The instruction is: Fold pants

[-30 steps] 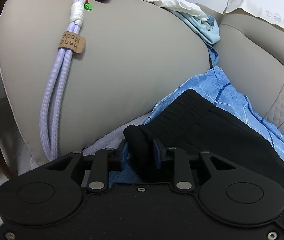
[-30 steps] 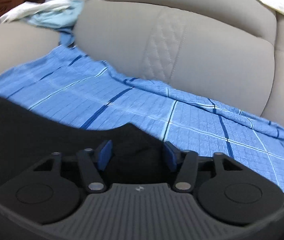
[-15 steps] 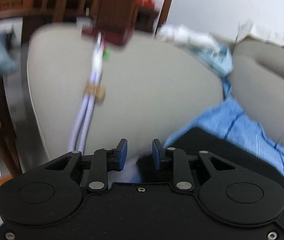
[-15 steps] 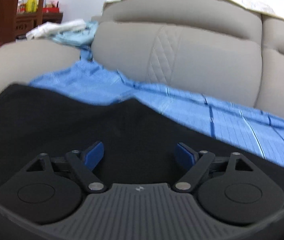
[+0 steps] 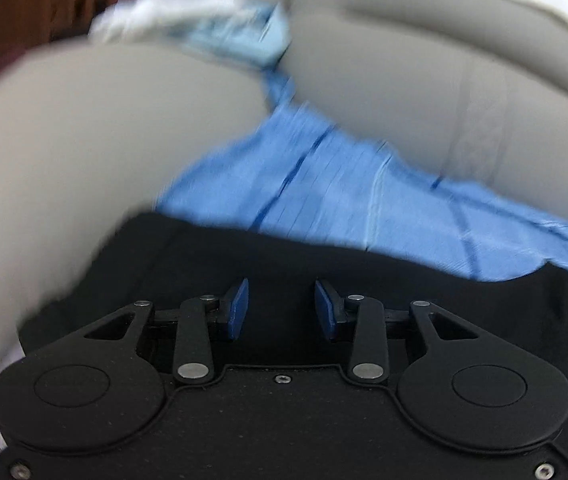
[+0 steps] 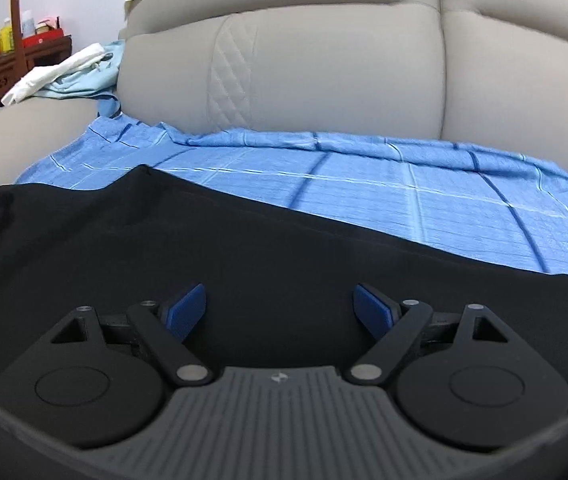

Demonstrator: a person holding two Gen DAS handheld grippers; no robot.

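The black pants [image 6: 212, 248] lie flat on a blue checked sheet [image 6: 403, 204] on the sofa seat. They also fill the lower part of the blurred left wrist view [image 5: 323, 264]. My left gripper [image 5: 281, 308] is open and empty just above the black cloth. My right gripper [image 6: 280, 312] is wide open and empty over the pants, with nothing between its blue pads [image 6: 188, 310].
The beige sofa backrest [image 6: 323, 72] rises behind the sheet. The sofa armrest [image 5: 84, 128] is to the left. White and light blue clothes [image 6: 72, 72] are piled on the armrest. Wooden furniture [image 6: 0, 60] stands at far left.
My left gripper let go of the bunched pants edge, opened, and swung right away from the armrest. My right gripper opened wider and drew back; the pants now lie flat.
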